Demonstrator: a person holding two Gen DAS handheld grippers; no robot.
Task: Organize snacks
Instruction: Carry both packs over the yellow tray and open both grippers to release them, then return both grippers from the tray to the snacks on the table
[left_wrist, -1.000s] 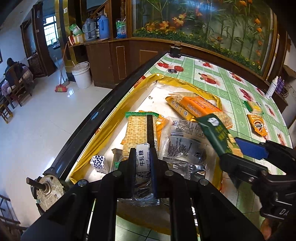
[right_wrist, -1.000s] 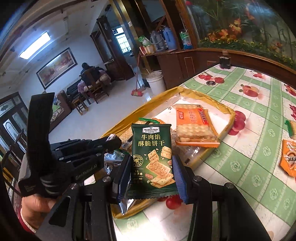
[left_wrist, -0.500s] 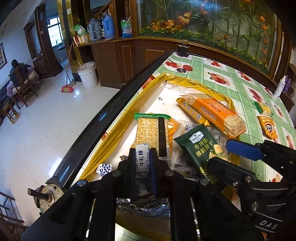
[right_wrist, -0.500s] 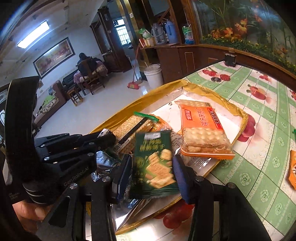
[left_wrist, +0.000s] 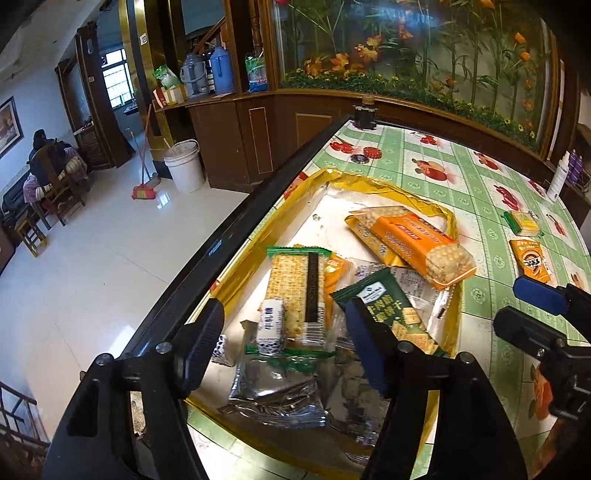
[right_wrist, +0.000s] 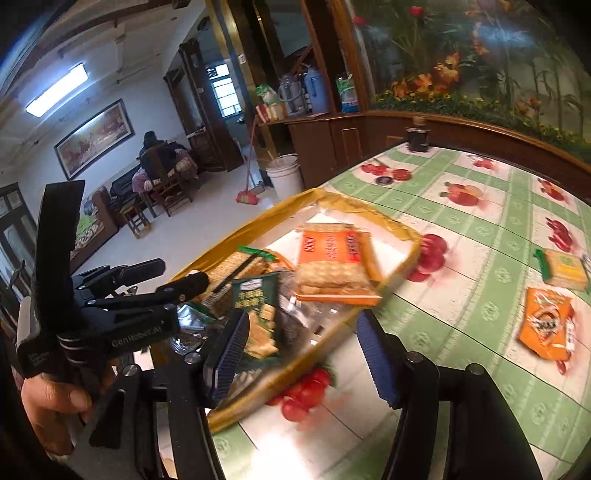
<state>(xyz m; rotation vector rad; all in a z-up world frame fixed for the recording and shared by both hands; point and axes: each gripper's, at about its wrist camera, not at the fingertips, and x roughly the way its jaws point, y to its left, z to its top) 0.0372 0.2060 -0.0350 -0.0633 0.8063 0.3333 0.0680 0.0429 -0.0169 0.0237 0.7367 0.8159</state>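
With both sets of jaws opening and empty, I judged the left gripper (left_wrist: 284, 343) and right gripper (right_wrist: 299, 354) should lift straight clear, leaving the nougat candy (left_wrist: 271, 325) and green biscuit packet (left_wrist: 388, 310) settled in the gold tray (left_wrist: 369, 182).

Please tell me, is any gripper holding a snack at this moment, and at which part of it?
Nothing is held. The left gripper and the right gripper are both opening, with no pad pressing on anything. The green cracker packet and the small white candy lie in the gold tray.

Both wrist views look steeply down, close, sharing the gold tray (left_wrist: 369, 184).
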